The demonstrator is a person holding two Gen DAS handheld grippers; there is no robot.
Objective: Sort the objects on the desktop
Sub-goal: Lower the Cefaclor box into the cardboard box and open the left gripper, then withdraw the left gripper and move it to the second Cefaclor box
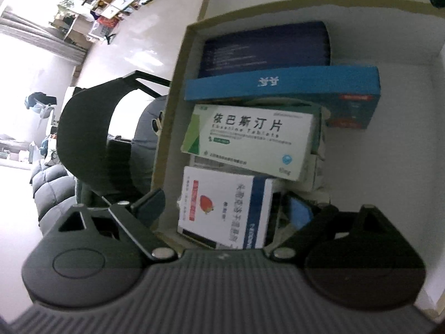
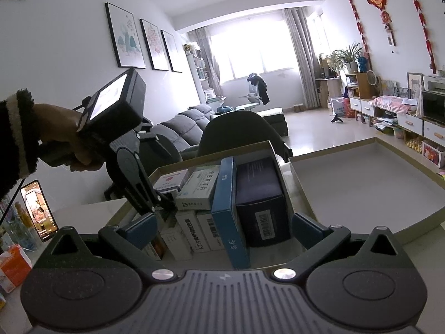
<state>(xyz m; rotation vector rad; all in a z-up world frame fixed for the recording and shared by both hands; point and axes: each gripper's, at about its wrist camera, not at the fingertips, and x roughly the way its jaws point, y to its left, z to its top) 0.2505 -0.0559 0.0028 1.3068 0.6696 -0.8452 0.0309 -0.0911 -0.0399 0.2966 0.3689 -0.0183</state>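
Left gripper (image 1: 225, 208): jaws apart, straddling white medicine carton with red strawberry print (image 1: 222, 208) inside shallow cardboard tray (image 1: 169, 128). Contact not discernible. Green-white tablet carton (image 1: 250, 142), flat blue carton (image 1: 281, 83), dark navy box (image 1: 264, 47) packed beyond jaws. Right gripper (image 2: 222, 229): jaws apart, empty, short of same tray.

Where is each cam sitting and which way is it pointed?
Left wrist: on the left gripper, looking into the cardboard box at the medicine boxes; nearest is the white strawberry box between its open fingers. Only the gripper shows.
Right wrist: on the right gripper, facing the living room across the same cardboard box; the person's left hand and the left gripper show.
Shared: the box, the blue carton, the green-white tablet box.
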